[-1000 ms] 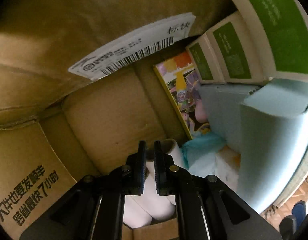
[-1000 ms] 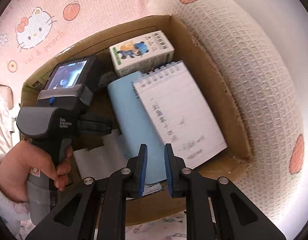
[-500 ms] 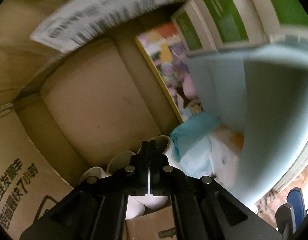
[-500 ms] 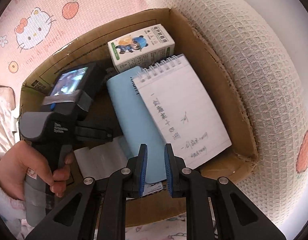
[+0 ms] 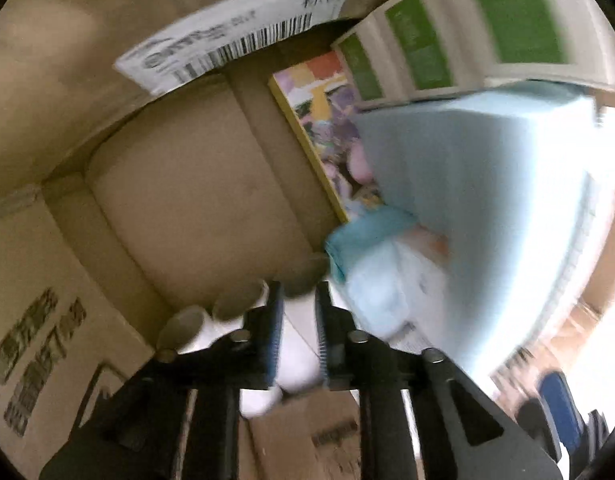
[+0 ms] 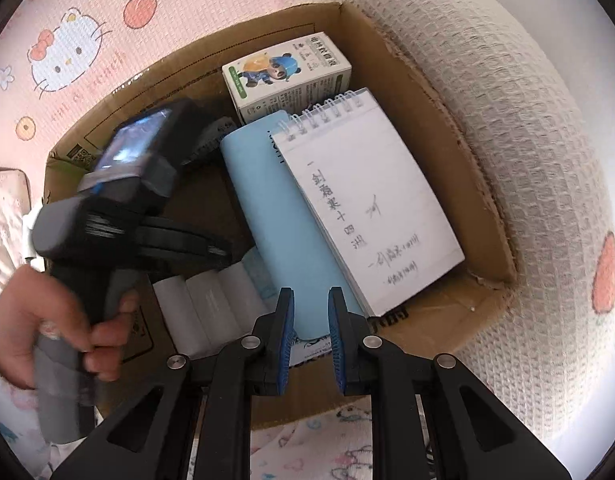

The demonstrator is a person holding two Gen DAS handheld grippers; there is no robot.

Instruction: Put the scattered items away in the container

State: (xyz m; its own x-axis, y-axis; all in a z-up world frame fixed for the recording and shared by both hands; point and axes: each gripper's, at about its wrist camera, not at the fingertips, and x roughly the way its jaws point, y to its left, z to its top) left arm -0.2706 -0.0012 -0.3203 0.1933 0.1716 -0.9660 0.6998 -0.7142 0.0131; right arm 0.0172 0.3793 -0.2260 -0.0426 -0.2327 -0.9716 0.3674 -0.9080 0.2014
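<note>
One big cardboard box (image 6: 459, 152) sat on a pink cartoon blanket (image 6: 67, 40). Inside it lay a blue book (image 6: 283, 220) with a white spiral notepad (image 6: 367, 200) on top, a small panda carton (image 6: 287, 76) at the far end, and white paper rolls (image 6: 211, 312) at the near end. The left gripper (image 5: 298, 334) was down inside the box, its jaws a little apart around one white roll, not clearly squeezing it. The right gripper (image 6: 310, 344) hung above the near edge, a little open and holding nothing
</note>
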